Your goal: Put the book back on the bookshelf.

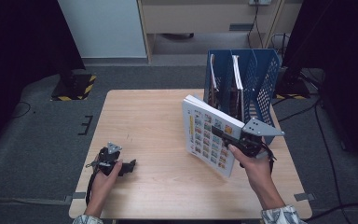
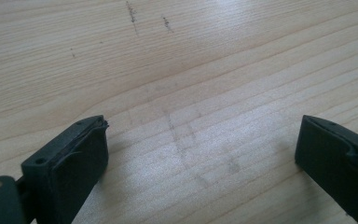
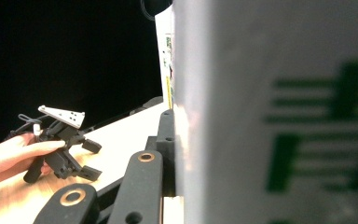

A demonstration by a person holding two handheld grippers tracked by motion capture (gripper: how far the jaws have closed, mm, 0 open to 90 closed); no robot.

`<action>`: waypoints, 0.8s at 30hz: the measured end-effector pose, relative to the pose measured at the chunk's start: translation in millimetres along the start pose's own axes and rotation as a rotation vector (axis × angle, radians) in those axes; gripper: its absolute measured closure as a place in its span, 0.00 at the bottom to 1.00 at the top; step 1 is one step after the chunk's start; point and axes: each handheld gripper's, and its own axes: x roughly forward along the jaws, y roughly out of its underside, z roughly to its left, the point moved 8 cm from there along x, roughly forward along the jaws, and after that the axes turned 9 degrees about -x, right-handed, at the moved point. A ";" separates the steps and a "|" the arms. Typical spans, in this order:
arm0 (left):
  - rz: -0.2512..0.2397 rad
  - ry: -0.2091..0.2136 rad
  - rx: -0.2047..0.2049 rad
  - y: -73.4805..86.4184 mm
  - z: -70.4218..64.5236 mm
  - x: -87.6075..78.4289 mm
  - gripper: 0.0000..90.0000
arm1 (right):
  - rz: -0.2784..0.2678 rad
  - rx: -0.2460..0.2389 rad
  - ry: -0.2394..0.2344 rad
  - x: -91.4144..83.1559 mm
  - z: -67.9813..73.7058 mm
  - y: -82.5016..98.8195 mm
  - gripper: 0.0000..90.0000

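Grey carpet and dark curtains surround a light wooden bench [image 1: 158, 135], at whose far right corner stands a blue perforated file rack [image 1: 256, 79] with several upright slots; two of the left slots already hold books or folders, while the slots toward the right look free. The right gripper [image 1: 223, 133] has its fingers closed on a large picture book [image 1: 207, 135] with a grid of coloured squares on its cover, holding it on edge and tilted, lifted off the bench just in front of the rack but not yet in any slot. In the right gripper view the book's cover [image 3: 279, 112] looms close and blurred against one black finger [image 3: 167, 149]. The left gripper [image 1: 129, 166] rests low at the near left of the bench, its fingers [image 2: 70, 163] spread wide with nothing between them. Judging by this, the pick-up is done; lining the book up with a free slot and sliding it in remains.
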 end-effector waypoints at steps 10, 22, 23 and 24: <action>-0.003 0.001 0.001 0.0 -0.2 0.4 0.02 | 0.000 0.005 0.013 -9.6 -6.4 2.0 0.82; -0.006 0.003 0.005 0.0 -0.3 0.7 0.01 | 0.011 0.001 0.016 -18.1 -21.3 6.3 0.82; -0.006 0.003 0.005 0.0 -0.3 0.7 0.01 | 0.008 0.002 0.020 -20.0 -22.1 6.6 0.82; -0.006 0.003 0.005 0.0 -0.3 0.7 0.01 | 0.006 0.004 0.023 -21.6 -22.6 6.8 0.82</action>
